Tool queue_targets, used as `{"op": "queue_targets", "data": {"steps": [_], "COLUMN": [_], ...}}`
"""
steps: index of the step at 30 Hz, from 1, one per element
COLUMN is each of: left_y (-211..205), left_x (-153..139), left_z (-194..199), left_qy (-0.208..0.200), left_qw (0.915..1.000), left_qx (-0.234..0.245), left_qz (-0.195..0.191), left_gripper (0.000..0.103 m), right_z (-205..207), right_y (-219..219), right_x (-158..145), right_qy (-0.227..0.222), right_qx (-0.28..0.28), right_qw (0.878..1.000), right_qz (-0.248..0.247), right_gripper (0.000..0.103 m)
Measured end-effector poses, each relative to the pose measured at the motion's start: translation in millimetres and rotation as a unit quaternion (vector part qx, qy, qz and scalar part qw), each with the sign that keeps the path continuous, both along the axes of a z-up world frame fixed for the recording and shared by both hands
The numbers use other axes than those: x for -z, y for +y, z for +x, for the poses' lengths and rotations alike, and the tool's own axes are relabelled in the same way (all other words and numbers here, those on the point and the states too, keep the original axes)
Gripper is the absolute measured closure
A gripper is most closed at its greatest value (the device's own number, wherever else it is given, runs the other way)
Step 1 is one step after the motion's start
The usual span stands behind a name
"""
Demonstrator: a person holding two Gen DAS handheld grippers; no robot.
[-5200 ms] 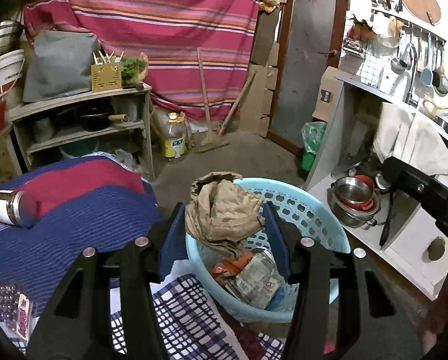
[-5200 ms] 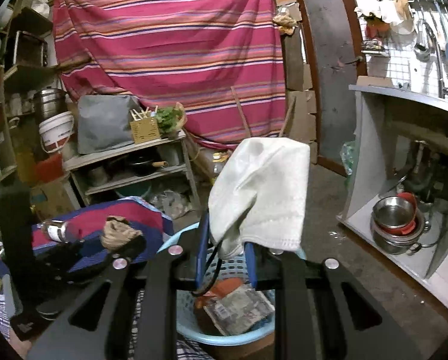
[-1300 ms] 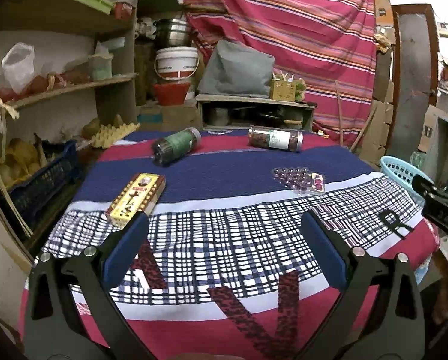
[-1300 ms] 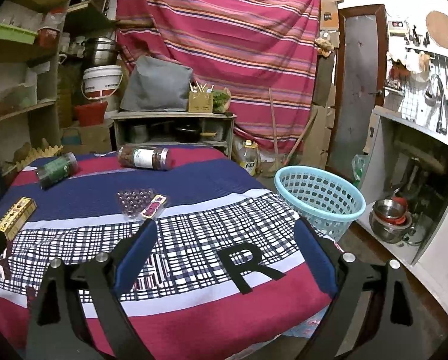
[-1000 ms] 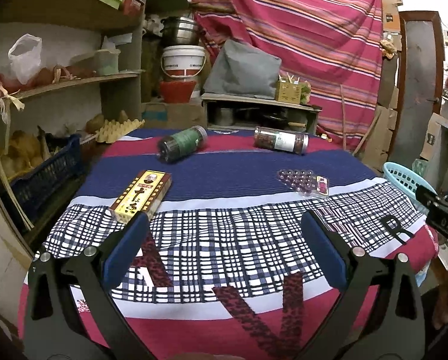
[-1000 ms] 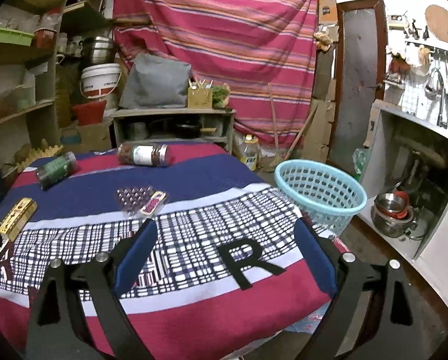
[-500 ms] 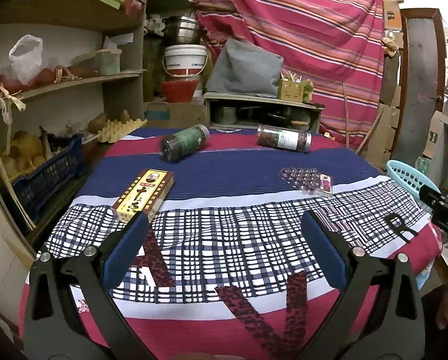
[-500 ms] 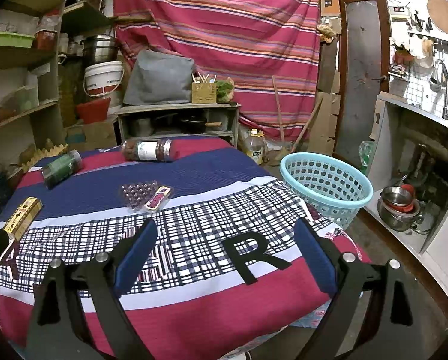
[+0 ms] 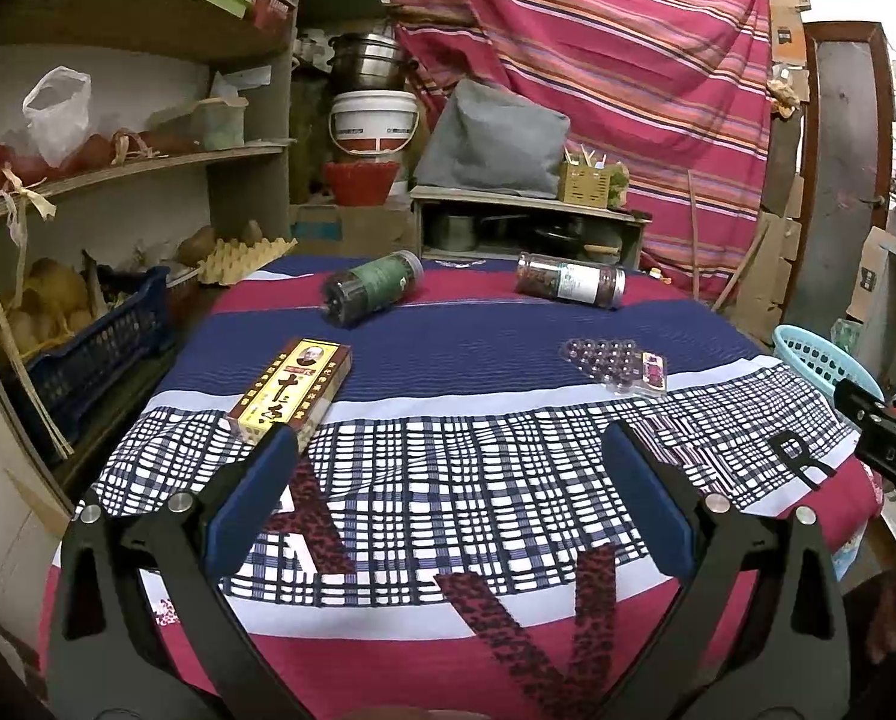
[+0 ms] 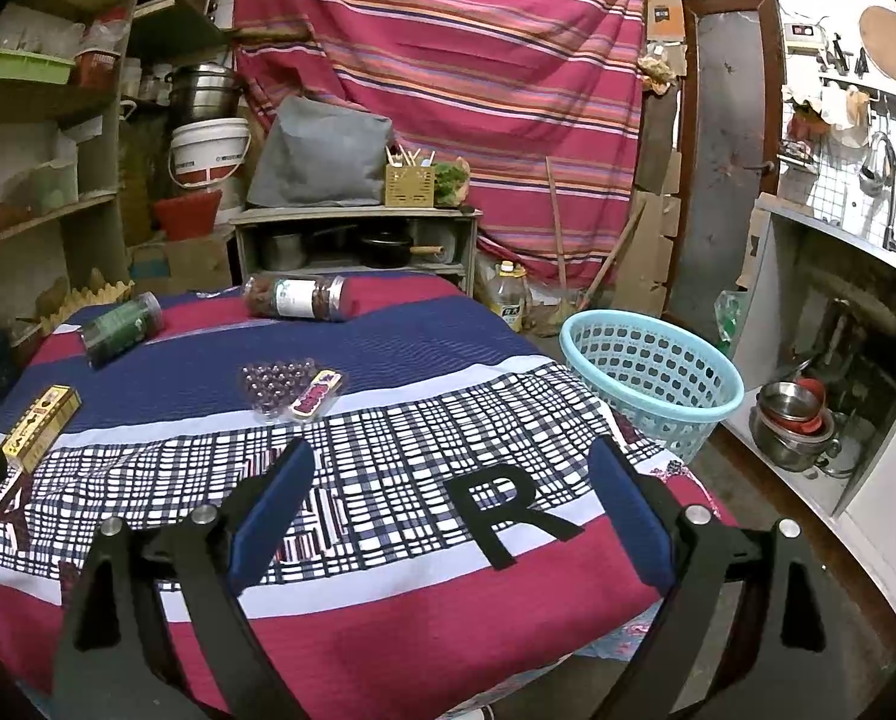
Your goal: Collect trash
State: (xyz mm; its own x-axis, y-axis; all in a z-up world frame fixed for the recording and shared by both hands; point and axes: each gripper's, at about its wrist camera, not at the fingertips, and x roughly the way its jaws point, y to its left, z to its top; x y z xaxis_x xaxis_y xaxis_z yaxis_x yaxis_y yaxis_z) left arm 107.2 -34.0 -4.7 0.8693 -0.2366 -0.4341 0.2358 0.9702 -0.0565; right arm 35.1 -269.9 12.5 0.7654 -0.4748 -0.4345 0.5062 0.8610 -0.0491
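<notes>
Tongs on both sides, the left tongs and the right tongs, now hang spread and empty over the near edge of the cloth-covered bench; seconds ago they pinched a brown rag and a white cloth above the blue basket, so that drop appears done. Remaining on the bench are a yellow box, a green jar, a brown jar and a blister pack, all well apart from the basket standing off the bench's right side.
</notes>
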Motion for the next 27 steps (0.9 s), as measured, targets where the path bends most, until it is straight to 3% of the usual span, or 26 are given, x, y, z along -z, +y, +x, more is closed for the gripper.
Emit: {"op": "queue_targets", "data": {"steps": [27], "left_y": [-1.6], "left_x": [2.2], "left_z": [0.9], "left_qy": [0.005], "left_qw": [1.0], "left_qx": [0.002], "left_qz": [-0.002], "left_gripper": [0.005], "right_z": [3.4], "right_y": [1.7], "right_x": [0.0], "right_qy": [0.002], "right_qx": [-0.005], "right_qw": [1.0], "right_qz": [0.001], "right_gripper": [0.012]}}
